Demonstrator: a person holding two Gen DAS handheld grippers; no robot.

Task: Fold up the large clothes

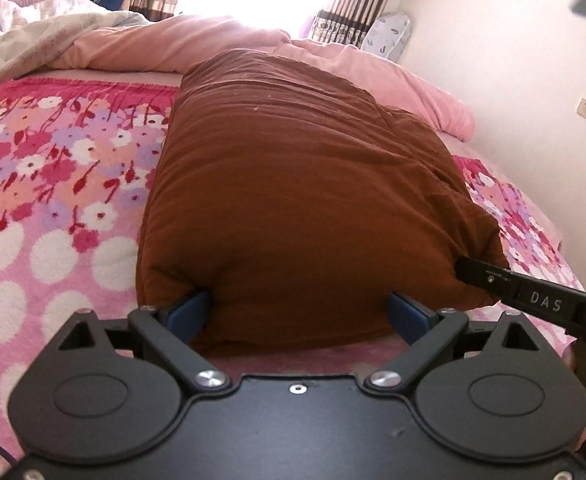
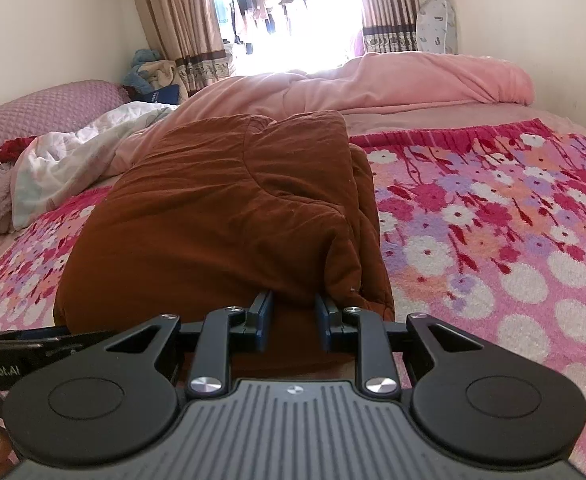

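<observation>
A brown padded garment [image 1: 293, 184] lies folded into a thick bundle on the floral pink blanket [image 1: 53, 168]. My left gripper [image 1: 299, 308] is open wide, its blue fingers on either side of the bundle's near end. My right gripper [image 1: 493, 280] reaches into the bundle's right corner in the left wrist view. In the right wrist view the garment [image 2: 221, 208] fills the middle, and my right gripper [image 2: 293, 312] has its fingers narrowly apart around a fold at the near end. Whether they pinch the cloth is hidden.
A pink quilt [image 2: 393, 84] and a white crumpled sheet [image 2: 85, 152] lie at the far side of the bed. A purple pillow [image 2: 45, 108] lies far left. Curtains [image 2: 173, 20] flank a bright window. A wall [image 1: 513, 60] runs along the bed's right side.
</observation>
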